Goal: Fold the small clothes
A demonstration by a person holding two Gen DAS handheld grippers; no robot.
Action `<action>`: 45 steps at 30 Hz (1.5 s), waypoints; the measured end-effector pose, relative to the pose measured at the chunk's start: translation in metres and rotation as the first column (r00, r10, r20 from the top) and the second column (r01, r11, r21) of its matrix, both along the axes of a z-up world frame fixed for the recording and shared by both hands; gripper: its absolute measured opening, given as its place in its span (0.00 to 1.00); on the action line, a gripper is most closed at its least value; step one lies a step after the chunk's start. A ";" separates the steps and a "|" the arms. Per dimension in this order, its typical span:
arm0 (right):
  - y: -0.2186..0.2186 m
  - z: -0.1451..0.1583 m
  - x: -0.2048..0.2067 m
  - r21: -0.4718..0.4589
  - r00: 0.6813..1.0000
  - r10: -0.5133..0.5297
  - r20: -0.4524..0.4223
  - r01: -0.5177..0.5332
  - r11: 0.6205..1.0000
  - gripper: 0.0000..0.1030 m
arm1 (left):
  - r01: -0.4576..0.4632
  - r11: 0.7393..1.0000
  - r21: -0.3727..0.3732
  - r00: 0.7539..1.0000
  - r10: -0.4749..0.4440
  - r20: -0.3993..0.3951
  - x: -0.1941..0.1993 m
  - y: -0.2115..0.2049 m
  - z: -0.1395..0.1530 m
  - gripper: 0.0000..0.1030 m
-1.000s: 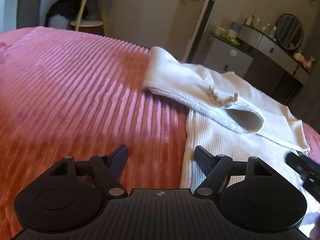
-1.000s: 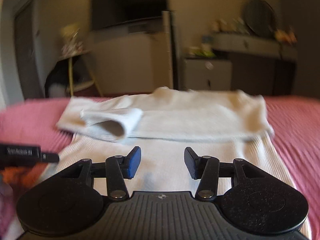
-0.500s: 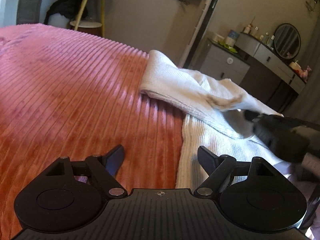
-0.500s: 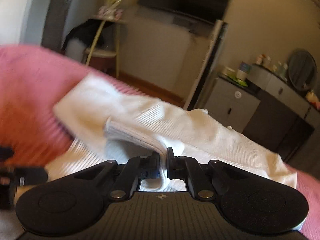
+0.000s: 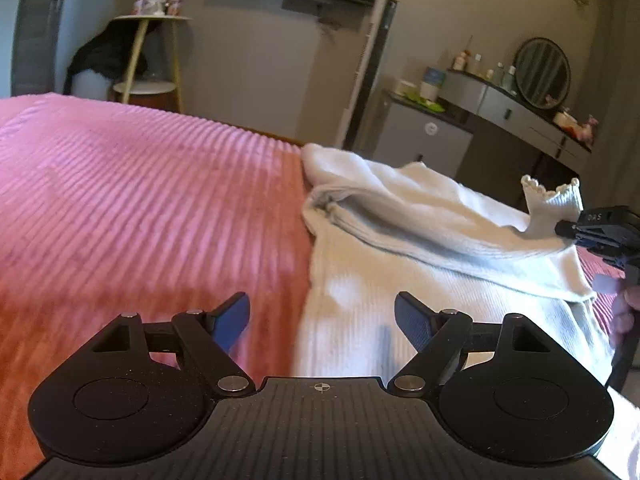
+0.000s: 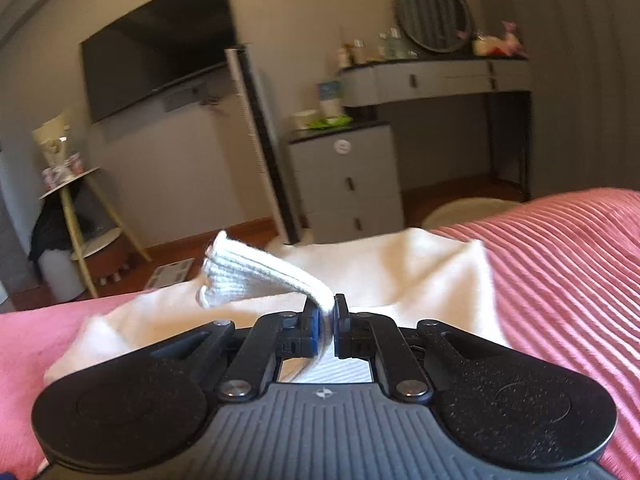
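Observation:
A white ribbed garment [image 5: 400, 280] lies on the pink ribbed bedspread [image 5: 140, 200], its upper part folded over. My left gripper [image 5: 322, 308] hovers open over the garment's left edge, with nothing between its fingers. My right gripper [image 6: 327, 312] pinches the sleeve [image 6: 256, 272] near its frilled cuff and holds it lifted above the garment [image 6: 400, 264]. Its jaws are just starting to ease apart, but the pads still press on the fabric. In the left wrist view the right gripper [image 5: 568, 232] shows at the right edge, with the cuff [image 5: 552, 204] sticking up from it.
The pink bedspread [image 6: 560, 260] extends wide to the left and right of the garment. Beyond the bed stand a grey cabinet [image 6: 344, 184], a dressing table with a round mirror [image 6: 432, 12], a wall television [image 6: 156, 52] and a small side table [image 5: 148, 52]. A person's hand [image 5: 624, 312] holds the right gripper.
The right gripper shut on the sleeve near the cuff, then lifted it and carried it to the right across the garment, rolling as it went. The left gripper shifted slightly and stayed open.

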State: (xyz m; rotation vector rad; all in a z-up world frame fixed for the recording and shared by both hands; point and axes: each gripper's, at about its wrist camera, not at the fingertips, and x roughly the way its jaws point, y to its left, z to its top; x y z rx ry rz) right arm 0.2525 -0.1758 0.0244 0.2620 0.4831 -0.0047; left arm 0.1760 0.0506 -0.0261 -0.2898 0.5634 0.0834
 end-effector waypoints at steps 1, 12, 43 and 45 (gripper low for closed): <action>-0.006 -0.004 0.004 -0.008 1.000 -0.009 -0.017 0.009 1.000 0.11 | 0.012 1.000 0.007 1.000 -0.012 -0.003 0.001 -0.003 -0.001 0.82; -0.036 -0.020 0.012 0.048 0.994 -0.072 -0.082 0.076 0.996 0.07 | 0.076 0.996 0.048 0.997 -0.075 -0.011 0.004 -0.020 -0.008 0.83; -0.068 -0.022 -0.159 -0.008 0.961 -0.051 -0.272 0.051 0.999 0.20 | 0.087 0.992 0.091 0.996 -0.083 -0.042 -0.021 -0.017 -0.012 0.91; -0.070 -0.016 -0.178 -0.021 0.960 -0.032 -0.280 0.027 0.999 0.26 | 0.085 0.995 0.057 0.994 -0.080 -0.076 -0.034 -0.012 -0.006 0.91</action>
